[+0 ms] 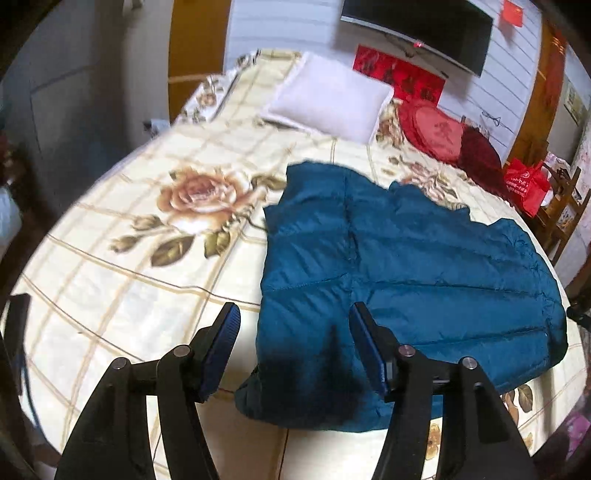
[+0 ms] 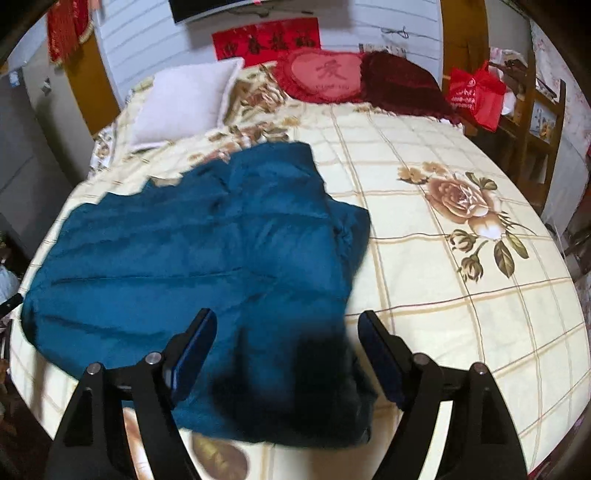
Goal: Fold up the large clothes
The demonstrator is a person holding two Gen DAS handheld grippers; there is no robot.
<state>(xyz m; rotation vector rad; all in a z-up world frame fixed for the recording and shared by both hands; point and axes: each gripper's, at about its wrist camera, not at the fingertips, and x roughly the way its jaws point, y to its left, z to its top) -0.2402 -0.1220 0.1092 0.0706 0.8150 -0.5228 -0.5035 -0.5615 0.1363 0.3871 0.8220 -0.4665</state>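
A teal quilted puffer jacket (image 1: 399, 273) lies spread on the bed, partly folded, with a dark fur-like trim at its near edge. It also shows in the right wrist view (image 2: 192, 258). My left gripper (image 1: 293, 314) is open and empty, held above the jacket's near left corner. My right gripper (image 2: 286, 321) is open and empty, held above the jacket's near right corner and its dark trim (image 2: 314, 384).
The bed has a cream checked cover with rose prints (image 1: 147, 229). A white pillow (image 1: 328, 99) and red heart cushions (image 2: 325, 74) lie at the head. A red bag (image 2: 476, 94) sits on a wooden chair beside the bed. A TV (image 1: 417, 29) hangs on the wall.
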